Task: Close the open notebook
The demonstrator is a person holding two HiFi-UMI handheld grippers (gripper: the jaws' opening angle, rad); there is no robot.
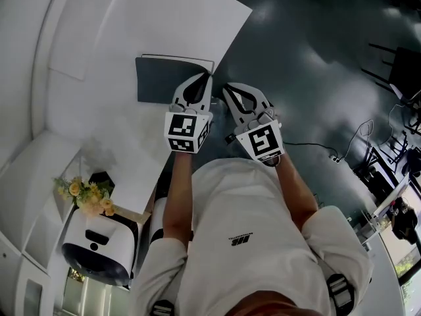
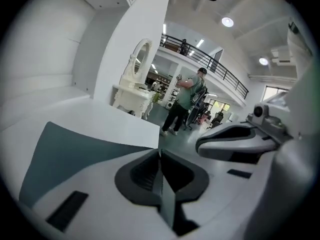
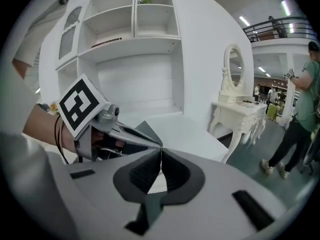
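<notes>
Both grippers have jaws pressed together w/ nothing held. Notebook (image 1: 158, 79) lies flat on white table (image 1: 151, 18), dark cover up, just ahead-left of left gripper (image 1: 205, 79); right gripper (image 1: 227, 89) hovers beside. Looks closed already, so task prob. done.

The right gripper (image 3: 161, 153) has its jaws pressed together, with nothing caught between them, just a sliver of white table (image 3: 187, 129) showing past the tips. The left gripper (image 3: 153, 141) comes in from the left, marker cube up, its jaws tapering to one point right beside the right tips. A dark grey notebook (image 3: 145, 128) lies flat on the table just behind that point. There's a white shelf unit (image 3: 132, 49) at the back, a white dressing table (image 3: 240, 115) with an oval mirror, and a person in a green top (image 3: 300, 109) at far right.
</notes>
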